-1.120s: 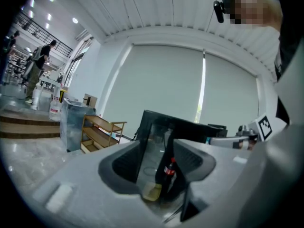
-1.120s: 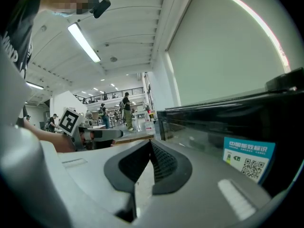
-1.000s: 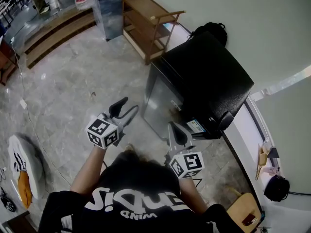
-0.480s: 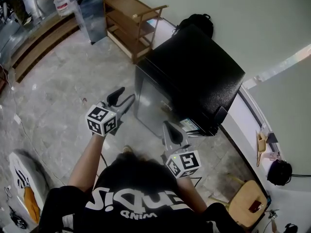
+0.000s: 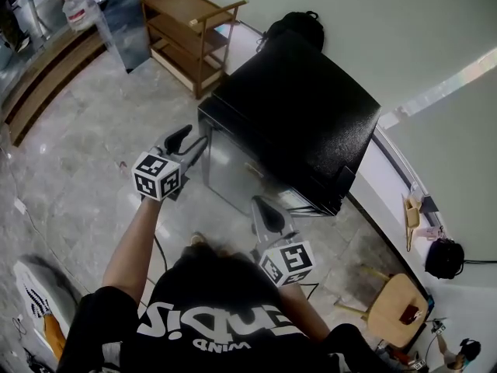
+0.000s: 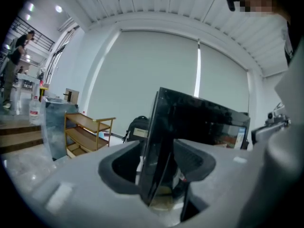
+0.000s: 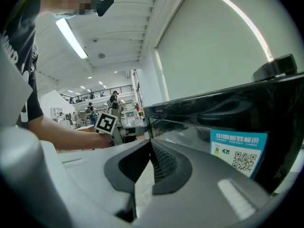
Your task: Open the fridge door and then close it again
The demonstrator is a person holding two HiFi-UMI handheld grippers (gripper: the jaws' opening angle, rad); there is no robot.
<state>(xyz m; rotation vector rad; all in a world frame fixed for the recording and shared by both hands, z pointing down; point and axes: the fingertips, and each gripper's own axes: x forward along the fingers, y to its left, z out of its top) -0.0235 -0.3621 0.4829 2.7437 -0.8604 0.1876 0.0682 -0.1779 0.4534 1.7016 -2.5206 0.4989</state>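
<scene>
Fridge door [image 5: 233, 168] shut | left claw [image 5: 192, 140] spread beside its corner | right claw [image 5: 262, 204] pressed together, empty

Grey marble floor [image 5: 78, 123], wooden shelf unit [image 5: 185, 31], pale wall [image 5: 388, 22], wooden stool [image 5: 394, 308]

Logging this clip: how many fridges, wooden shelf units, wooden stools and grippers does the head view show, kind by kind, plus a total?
Fridge: 1
Shelf unit: 1
Stool: 1
Grippers: 2, the left gripper with jaws apart and the right gripper with jaws together
Total: 5
</scene>
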